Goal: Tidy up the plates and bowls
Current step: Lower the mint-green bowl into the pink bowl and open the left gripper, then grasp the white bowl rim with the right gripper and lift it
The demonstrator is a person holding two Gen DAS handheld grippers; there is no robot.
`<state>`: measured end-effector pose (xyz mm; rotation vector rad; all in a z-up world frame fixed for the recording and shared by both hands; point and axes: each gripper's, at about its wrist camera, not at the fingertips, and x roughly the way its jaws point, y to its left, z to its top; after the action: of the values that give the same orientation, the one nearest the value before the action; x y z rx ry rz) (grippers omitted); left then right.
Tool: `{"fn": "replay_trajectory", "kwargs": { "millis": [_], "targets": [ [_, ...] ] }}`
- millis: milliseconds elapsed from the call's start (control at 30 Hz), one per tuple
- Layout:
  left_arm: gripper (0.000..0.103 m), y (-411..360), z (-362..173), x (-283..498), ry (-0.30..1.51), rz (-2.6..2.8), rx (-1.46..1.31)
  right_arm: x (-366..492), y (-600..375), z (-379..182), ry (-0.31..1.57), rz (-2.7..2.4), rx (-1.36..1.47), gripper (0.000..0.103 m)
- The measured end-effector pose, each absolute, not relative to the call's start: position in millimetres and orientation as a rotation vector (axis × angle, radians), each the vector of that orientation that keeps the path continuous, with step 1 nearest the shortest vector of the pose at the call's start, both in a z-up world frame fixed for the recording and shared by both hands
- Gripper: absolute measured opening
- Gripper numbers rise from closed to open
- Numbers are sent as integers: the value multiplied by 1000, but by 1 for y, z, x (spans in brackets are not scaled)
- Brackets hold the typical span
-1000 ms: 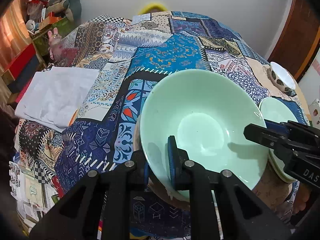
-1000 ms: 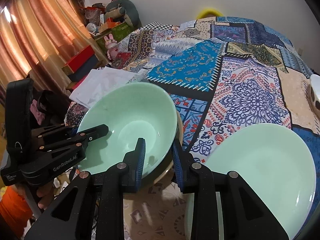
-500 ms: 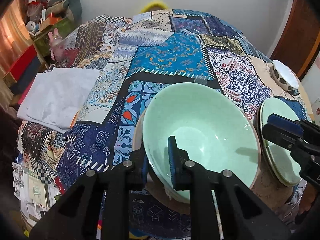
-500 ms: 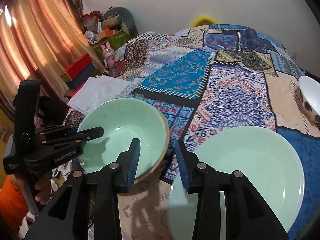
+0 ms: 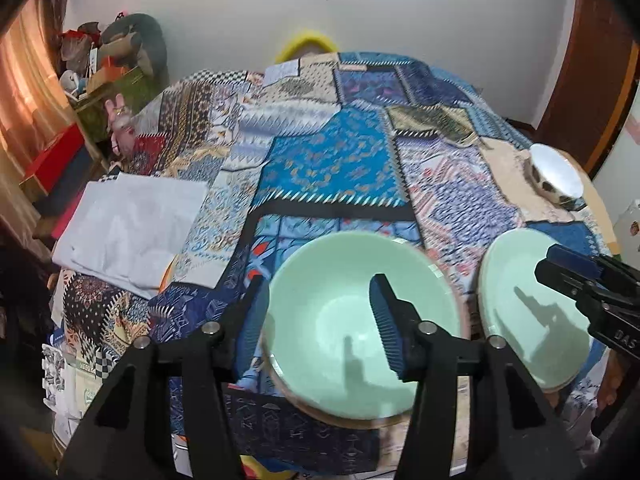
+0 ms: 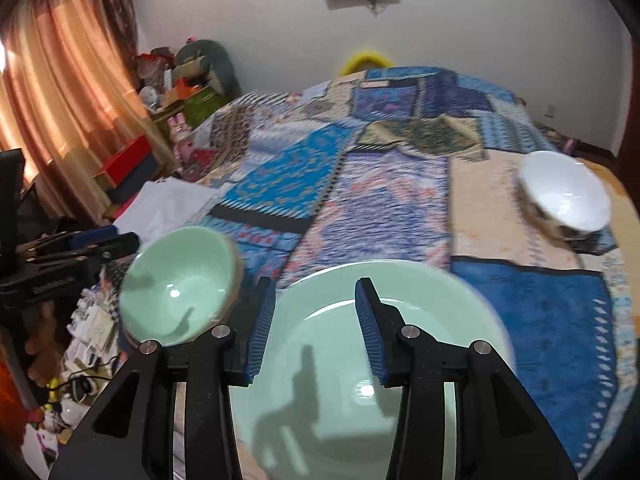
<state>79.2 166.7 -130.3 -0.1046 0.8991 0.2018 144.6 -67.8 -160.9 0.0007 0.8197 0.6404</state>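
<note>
A mint green bowl [image 5: 352, 340] rests on a tan plate [image 5: 360, 422] near the table's front edge; it also shows in the right wrist view [image 6: 180, 284]. My left gripper [image 5: 320, 320] is open and empty, raised above the bowl. A mint green plate [image 6: 360, 380] lies to the right of the bowl, also seen in the left wrist view [image 5: 532, 312]. My right gripper [image 6: 316, 328] is open and empty above that plate. A white bowl with a dark patterned outside [image 6: 564, 196] stands at the far right, also in the left wrist view [image 5: 554, 176].
A patchwork cloth [image 5: 340, 160] covers the round table. A folded white cloth [image 5: 128, 224] lies at its left edge. Boxes and toys [image 5: 108, 76] crowd the left wall by the curtain [image 6: 60, 100].
My left gripper let go of the green bowl, opened and rose; the bowl now rests on the tan plate. My right gripper opened and moved right, over the green plate.
</note>
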Motion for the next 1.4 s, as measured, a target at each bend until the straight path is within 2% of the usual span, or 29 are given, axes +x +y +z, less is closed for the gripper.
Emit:
{"fn": "replay_trajectory", "kwargs": {
  "millis": [100,167,433,500,933,967,1100,1400],
  "targets": [
    [58,153,-120,83,882,187,-101,149,-96,-155,795,579,5,43],
    [66,141,-113,86,864,175,-94,154,-119,-151,780,533,10,44],
    [83,82,-94,116,821,99,-50,175,-193,-141,732,360,22,48],
    [84,66,-92,127,819,76,-35,181,-206,-140,717,320,22,57],
    [85,-11,-104,214,873,-53,17,256,-266,-154,696,178,79,57],
    [85,-14,-106,219,873,-56,23,265,-269,-158,712,177,96,57],
    [87,-24,-121,245,902,-67,44,295,-277,-175,791,199,159,43],
    [87,-41,-151,288,955,-105,36,338,-273,-202,875,196,116,27]
  ]
}}
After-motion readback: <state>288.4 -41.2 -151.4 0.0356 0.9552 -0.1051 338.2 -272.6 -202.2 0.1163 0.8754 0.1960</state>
